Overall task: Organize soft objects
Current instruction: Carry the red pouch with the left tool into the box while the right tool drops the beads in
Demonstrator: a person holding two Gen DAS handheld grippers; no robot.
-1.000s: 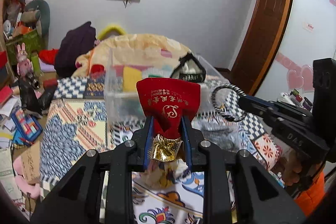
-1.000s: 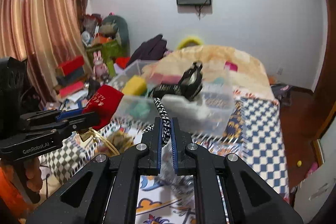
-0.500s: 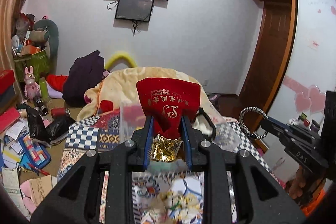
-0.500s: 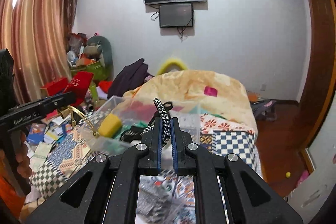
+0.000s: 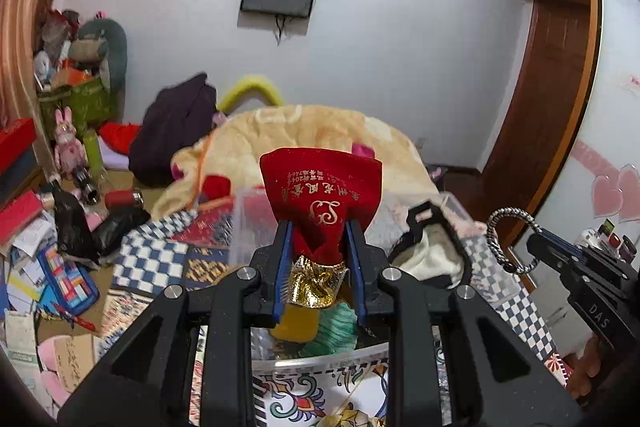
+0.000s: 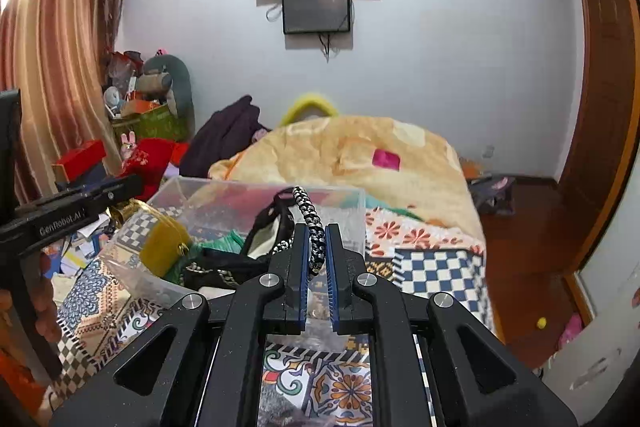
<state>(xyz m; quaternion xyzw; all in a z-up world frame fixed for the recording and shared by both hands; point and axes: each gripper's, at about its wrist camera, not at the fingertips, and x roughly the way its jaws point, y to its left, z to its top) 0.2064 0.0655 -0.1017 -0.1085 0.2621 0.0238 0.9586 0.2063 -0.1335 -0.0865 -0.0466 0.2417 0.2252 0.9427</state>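
Note:
My left gripper (image 5: 318, 243) is shut on a red velvet pouch (image 5: 320, 191) with gold print and a gold neck, held upright over the clear plastic bin (image 5: 320, 355). My right gripper (image 6: 316, 247) is shut on a black-and-white braided cord loop (image 6: 308, 215); in the left wrist view the cord loop (image 5: 508, 243) hangs from the right gripper (image 5: 536, 247) at the bin's right side. The bin (image 6: 352, 203) holds a yellow pouch (image 6: 164, 243), green cloth and a black-rimmed bag (image 6: 272, 227). In the right wrist view the left gripper (image 6: 132, 187) holds the pouch (image 6: 148, 159) at left.
The bin sits on a patterned patchwork cover (image 6: 432, 267). A heaped yellow blanket (image 6: 360, 155) lies behind it. Clutter of boxes, papers and toys (image 5: 52, 227) fills the floor on the left. A wooden door frame (image 5: 540, 127) stands on the right.
Both grippers have moved forward and down toward the bin with their loads, after rising half a second ago. The bin now lies right under the fingers. Both grips are unchanged.

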